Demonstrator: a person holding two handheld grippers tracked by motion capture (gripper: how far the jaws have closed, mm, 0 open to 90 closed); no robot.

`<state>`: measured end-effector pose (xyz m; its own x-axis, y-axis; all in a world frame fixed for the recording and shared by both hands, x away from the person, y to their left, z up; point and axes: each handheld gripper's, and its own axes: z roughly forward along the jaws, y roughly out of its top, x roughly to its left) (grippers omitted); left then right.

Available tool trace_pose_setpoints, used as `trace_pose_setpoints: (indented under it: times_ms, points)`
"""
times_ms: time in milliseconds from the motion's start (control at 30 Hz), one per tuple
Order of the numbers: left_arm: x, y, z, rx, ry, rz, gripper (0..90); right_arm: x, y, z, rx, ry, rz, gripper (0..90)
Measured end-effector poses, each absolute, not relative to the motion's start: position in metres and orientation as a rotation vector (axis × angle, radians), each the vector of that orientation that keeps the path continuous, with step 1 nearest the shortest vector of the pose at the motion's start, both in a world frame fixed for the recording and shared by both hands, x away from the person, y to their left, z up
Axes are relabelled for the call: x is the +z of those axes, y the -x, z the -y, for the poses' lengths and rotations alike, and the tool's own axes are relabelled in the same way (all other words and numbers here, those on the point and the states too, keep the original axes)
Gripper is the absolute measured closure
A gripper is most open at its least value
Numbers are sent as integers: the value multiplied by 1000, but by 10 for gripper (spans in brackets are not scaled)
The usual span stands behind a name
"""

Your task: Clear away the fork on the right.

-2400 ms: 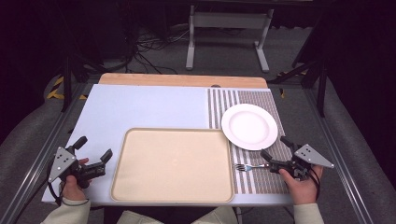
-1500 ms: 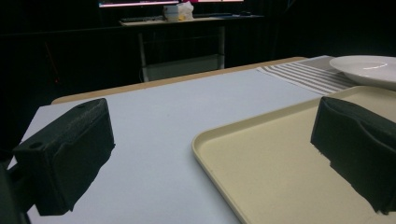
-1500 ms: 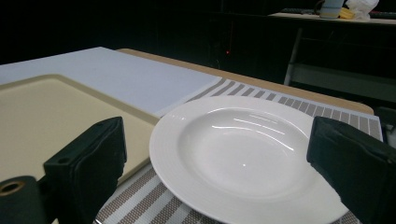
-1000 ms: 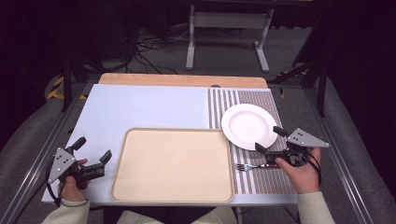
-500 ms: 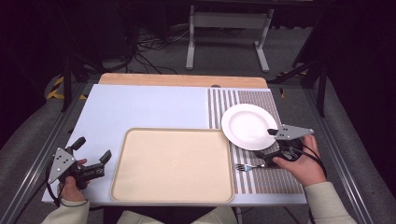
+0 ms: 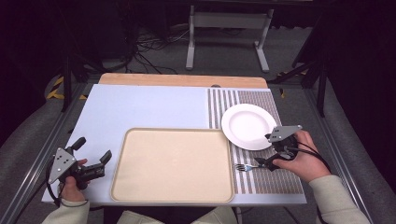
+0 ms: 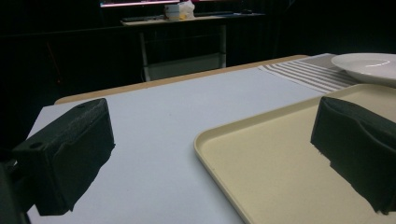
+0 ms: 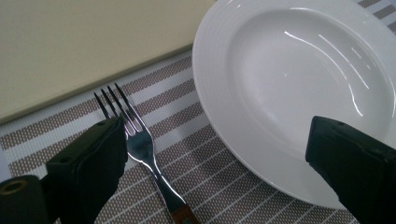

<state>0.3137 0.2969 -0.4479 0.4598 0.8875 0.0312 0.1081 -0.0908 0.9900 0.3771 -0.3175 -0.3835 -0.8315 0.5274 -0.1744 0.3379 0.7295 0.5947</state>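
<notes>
A silver fork lies on the striped placemat, tines toward the beige tray. Next to it on the mat sits a white plate, empty. My right gripper hovers open over the fork and the plate's near rim, one jaw beside the fork's tines, the other above the plate. It holds nothing. My left gripper rests open at the table's front left, straddling the tray's left rim, with nothing between its jaws.
The light blue table top stretches behind the tray, with a wooden strip along the far edge. A metal stand and cables are on the dark floor beyond. Rails run along both table sides.
My right gripper has lifted off the fork's handle end and swung forward toward the plate. The fork stays flat on the mat. The left gripper has not moved.
</notes>
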Motion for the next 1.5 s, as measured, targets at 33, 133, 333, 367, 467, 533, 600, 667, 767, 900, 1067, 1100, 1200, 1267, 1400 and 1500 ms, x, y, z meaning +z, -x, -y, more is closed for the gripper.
trace_pose_setpoints:
  times_ms: [33, 133, 333, 367, 467, 533, 600, 667, 767, 900, 1067, 1100, 1200, 1267, 1400, 1500]
  points:
    - [-448, -314, -297, 829, -1535, -905, 0, -384, -378, 317, 788, -664, -2612, 58]
    - [-448, -314, -297, 829, -1535, -905, 0, -383, -378, 317, 752, -654, -2639, 58]
    - [-448, -314, -297, 824, -1536, -906, 0, -382, -380, 315, 670, -624, -2705, 60]
    - [-448, -314, -296, 824, -1537, -905, 0, -382, -381, 315, 657, -616, -2715, 61]
    - [-448, -314, -296, 822, -1542, -900, 0, -382, -382, 313, 627, -596, -2757, 64]
    - [-448, -314, -295, 824, -1542, -901, 0, -383, -383, 312, 600, -586, -2769, 66]
    - [-448, -314, -295, 825, -1543, -901, 0, -382, -384, 311, 570, -571, -2788, 67]
    - [-448, -314, -295, 823, -1541, -901, 0, -382, -384, 310, 551, -570, -2790, 67]
    - [-448, -314, -295, 823, -1544, -900, 0, -381, -385, 308, 513, -559, -2809, 69]
    - [-448, -314, -295, 822, -1546, -899, 0, -382, -386, 307, 484, -535, -2827, 71]
    - [-448, -314, -295, 825, -1543, -899, 0, -385, -387, 306, 444, -503, -2848, 85]
    - [-448, -314, -295, 825, -1543, -899, 0, -385, -387, 306, 444, -503, -2848, 85]
    - [-448, -314, -295, 823, -1547, -900, 0, -386, -388, 305, 418, -456, -2878, 194]
    - [-448, -314, -295, 825, -1545, -899, 0, -389, -389, 304, 393, -422, -2905, 228]
    - [-448, -314, -295, 825, -1547, -898, 0, -393, -390, 303, 329, -358, -2945, 298]
    - [-448, -314, -295, 826, -1544, -899, 0, -397, -392, 301, 238, -279, -2975, 371]
